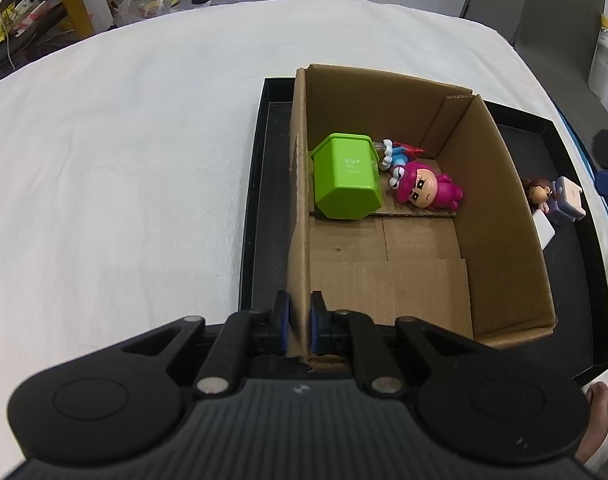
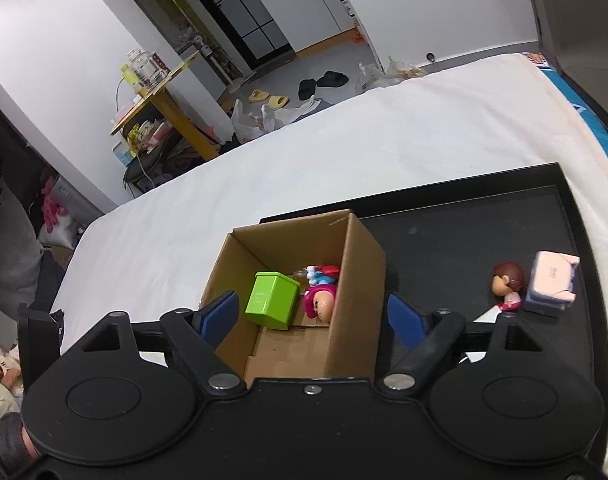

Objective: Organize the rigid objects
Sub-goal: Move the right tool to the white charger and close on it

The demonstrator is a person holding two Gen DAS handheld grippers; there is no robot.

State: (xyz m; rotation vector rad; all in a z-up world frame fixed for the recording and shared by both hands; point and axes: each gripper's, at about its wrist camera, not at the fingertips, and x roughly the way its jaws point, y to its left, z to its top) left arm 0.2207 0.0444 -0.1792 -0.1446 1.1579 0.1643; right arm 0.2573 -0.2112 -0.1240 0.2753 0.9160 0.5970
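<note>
An open cardboard box [image 1: 499, 216] stands on a black tray [image 1: 260, 184] on a white-covered table. Inside lie a green plastic container [image 1: 345, 176], a pink figurine [image 1: 423, 188] and a blue-and-red toy [image 1: 399, 152]. My left gripper [image 1: 300, 320] is shut on the box's left wall near the front corner. My right gripper [image 2: 313, 318] is open and empty, hovering above the box [image 2: 355, 292], its fingers either side of it. A brown-haired doll figurine [image 2: 507, 284] and a small pale box-shaped item [image 2: 551, 282] stand on the tray [image 2: 463, 236] right of the box.
The white cloth [image 1: 124, 160] covers the table left of and behind the tray. Beyond the table are a yellow shelf [image 2: 164, 100], plastic bags [image 2: 264, 116] and slippers on the floor. A grey chair [image 1: 563, 20] stands at the far right.
</note>
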